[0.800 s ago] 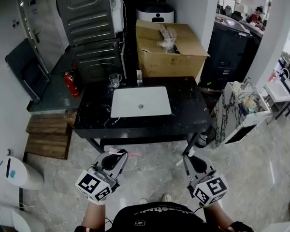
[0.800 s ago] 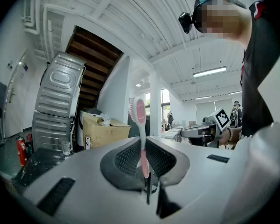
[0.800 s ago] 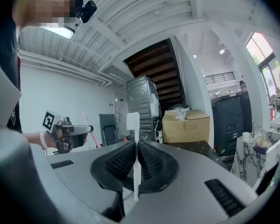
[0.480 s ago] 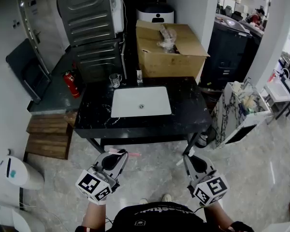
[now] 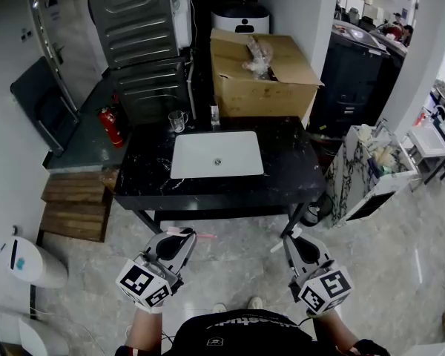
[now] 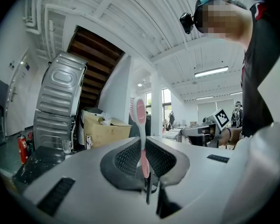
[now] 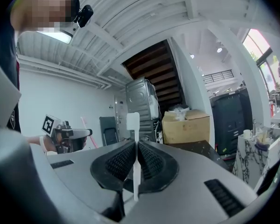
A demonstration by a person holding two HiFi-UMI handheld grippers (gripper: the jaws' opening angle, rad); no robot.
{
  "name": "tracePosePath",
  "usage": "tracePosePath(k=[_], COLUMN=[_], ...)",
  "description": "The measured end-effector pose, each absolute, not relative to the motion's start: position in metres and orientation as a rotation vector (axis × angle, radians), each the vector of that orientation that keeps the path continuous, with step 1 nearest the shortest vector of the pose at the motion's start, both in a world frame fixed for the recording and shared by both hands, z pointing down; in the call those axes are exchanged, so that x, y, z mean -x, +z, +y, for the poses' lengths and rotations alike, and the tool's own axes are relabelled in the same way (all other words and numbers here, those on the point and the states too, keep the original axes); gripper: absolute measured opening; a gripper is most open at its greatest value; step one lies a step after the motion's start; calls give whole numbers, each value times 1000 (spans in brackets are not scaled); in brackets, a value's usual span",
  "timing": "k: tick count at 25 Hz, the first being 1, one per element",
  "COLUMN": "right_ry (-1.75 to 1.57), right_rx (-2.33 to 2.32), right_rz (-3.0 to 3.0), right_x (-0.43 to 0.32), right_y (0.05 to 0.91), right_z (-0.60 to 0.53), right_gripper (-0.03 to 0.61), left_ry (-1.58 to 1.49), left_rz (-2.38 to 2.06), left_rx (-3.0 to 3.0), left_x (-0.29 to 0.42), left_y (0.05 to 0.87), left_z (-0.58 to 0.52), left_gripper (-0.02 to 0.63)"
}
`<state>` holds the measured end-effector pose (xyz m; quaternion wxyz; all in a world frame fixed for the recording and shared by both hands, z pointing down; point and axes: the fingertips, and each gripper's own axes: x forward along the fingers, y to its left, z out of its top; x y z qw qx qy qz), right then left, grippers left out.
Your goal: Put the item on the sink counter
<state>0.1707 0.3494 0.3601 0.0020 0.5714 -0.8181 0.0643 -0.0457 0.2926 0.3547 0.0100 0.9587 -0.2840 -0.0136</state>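
Between the left tongs (image 6: 144,144) a pink toothbrush (image 6: 140,118) stands clamped upright; the right tongs (image 7: 135,146) clamp a white toothbrush (image 7: 132,123).

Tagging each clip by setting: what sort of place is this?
Likely a mock-up or test area in an open workshop, not a home bathroom. A freestanding black sink counter stands in the open, with a cardboard box and a grey metal appliance behind it and a fire extinguisher to its left.

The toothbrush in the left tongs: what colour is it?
The toothbrush is pink and white; the left gripper view shows it best.
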Motion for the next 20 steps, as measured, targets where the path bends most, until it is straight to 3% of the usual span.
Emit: tracePosePath(k=[20], right_ry=[250], right_rx=[-1621], right_rz=[-2685], right_x=[-223], right_y=[374], right_z=[340], right_gripper=[44], left_ry=[-3], left_rz=[-1046], left_rx=[-2964], left_x=[0], left_y=[357], left_z=[295], left_gripper=[38])
